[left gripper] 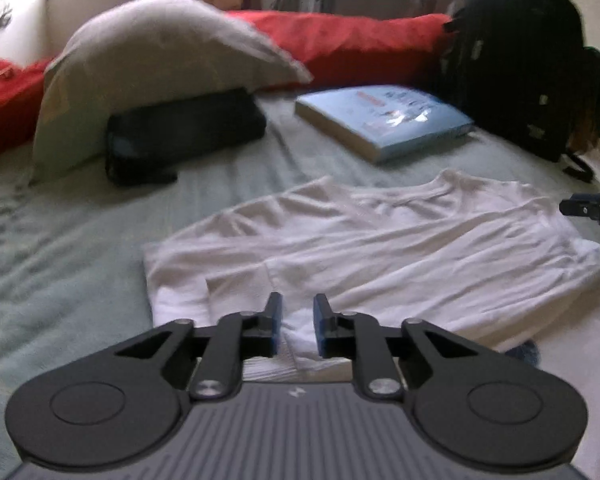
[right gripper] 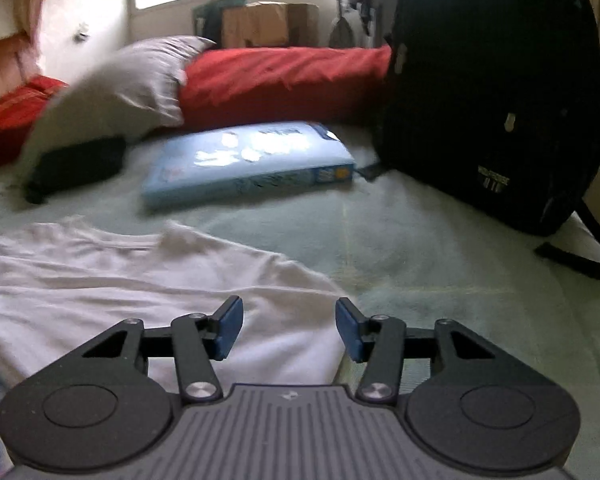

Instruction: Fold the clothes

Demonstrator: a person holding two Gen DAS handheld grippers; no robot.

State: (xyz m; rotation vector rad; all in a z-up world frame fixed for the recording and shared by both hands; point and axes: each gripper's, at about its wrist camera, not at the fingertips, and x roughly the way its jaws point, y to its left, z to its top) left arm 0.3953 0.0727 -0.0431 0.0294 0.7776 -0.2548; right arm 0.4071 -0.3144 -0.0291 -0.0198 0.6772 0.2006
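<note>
White shirt [left gripper: 380,248] lies spread and wrinkled on a pale green bedsheet [left gripper: 60,248], partly folded, one layer doubled over along its near edge. In the left wrist view it fills the middle of the picture, running from about 7 o'clock up toward 3 o'clock. The left gripper [left gripper: 297,326] hangs over the shirt's near edge, its blue-padded fingers a narrow gap apart and holding nothing. At 3 o'clock in that view a small black part of the right gripper [left gripper: 592,206] shows beyond the shirt's far side.

In the right wrist view the shirt [right gripper: 140,292] sits at 8 o'clock, its edge passing under the right gripper [right gripper: 290,328], whose fingers stand wide apart and empty over the line where shirt meets sheet.

Beyond the shirt, a light blue book [left gripper: 384,120] lies flat at 12 o'clock. A grey pillow [left gripper: 156,68] leans at 10 o'clock over a black pouch [left gripper: 180,132]. A red cushion [left gripper: 348,44] runs along the back, and a black backpack [left gripper: 528,72] stands upright at 2 o'clock.
</note>
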